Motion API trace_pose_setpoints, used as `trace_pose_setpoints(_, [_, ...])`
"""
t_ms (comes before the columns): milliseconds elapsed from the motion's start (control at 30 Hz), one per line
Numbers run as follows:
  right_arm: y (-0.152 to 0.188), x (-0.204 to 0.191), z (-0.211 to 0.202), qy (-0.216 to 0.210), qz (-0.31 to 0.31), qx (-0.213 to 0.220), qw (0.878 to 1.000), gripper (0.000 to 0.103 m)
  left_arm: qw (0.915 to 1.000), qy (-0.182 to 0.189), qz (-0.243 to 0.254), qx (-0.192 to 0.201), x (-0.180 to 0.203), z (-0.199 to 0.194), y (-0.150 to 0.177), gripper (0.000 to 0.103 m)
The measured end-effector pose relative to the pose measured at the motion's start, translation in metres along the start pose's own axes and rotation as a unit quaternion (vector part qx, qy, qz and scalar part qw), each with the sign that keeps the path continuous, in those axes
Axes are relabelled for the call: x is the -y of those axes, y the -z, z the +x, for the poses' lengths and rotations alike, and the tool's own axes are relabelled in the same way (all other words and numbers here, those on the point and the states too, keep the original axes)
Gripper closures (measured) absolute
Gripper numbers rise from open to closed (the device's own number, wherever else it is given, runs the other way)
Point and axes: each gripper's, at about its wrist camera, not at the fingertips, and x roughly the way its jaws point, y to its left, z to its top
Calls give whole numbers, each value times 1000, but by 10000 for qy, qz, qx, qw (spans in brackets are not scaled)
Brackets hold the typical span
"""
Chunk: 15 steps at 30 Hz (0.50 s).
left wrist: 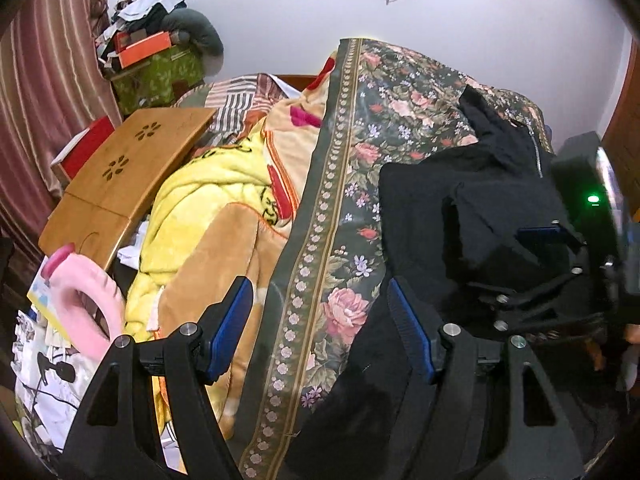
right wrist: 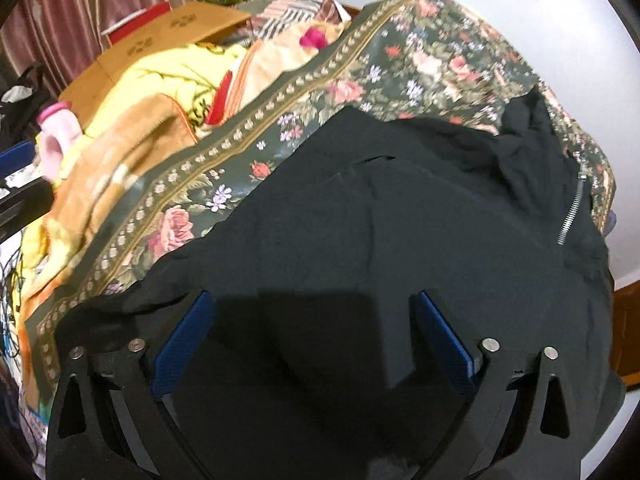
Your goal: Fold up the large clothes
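A large black garment (right wrist: pixel 400 220) with a silver zipper (right wrist: pixel 573 208) lies spread on a dark floral bedspread (right wrist: pixel 360 80). My right gripper (right wrist: pixel 314 340) hangs just above the garment's near part, open, with only black cloth below the blue pads (right wrist: pixel 184 344). In the left wrist view the black garment (left wrist: pixel 440 200) lies to the right. My left gripper (left wrist: pixel 320 320) stands open over the garment's left edge and the bedspread's patterned border (left wrist: pixel 316 208), with nothing pinched. The right gripper's body, with a green light (left wrist: pixel 593 200), shows at the right edge over the garment.
A yellow and brown fleece blanket (left wrist: pixel 208 208) is heaped left of the bedspread. Beyond it lie a wooden lap table (left wrist: pixel 120 176) and a pink neck pillow (left wrist: pixel 84 304). A striped curtain (left wrist: pixel 40 80) and a cluttered green box (left wrist: pixel 160 72) stand at the back left.
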Motion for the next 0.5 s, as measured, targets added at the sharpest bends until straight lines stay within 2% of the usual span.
trace_pose_setpoints(133, [0,-2,10,128,-13,-87,9999,28,9999,55,-58,-84,-1,7,2,34])
trace_pose_setpoints(200, [3,-1,7,195,-41,-18,9998,48,9999,65,-64,-106,0,9,3,34])
trace_pose_setpoints(233, [4,1,5,89,-58,0,9999,52,9999,72,-67,-110,1,10,3,34])
trace_pose_setpoints(300, [5,9,-4,-176,126,57,9997,70,9999,82,-71,-109,4,10,3,34])
trace_pose_setpoints(367, [5,16,-15,-313,326,168,9988,79,9999,93,-54,-96,6,9,2,34])
trace_pose_setpoints(500, [10,38,-53,-615,808,612,9929,82,9999,113,19,-2,14,3,-4,34])
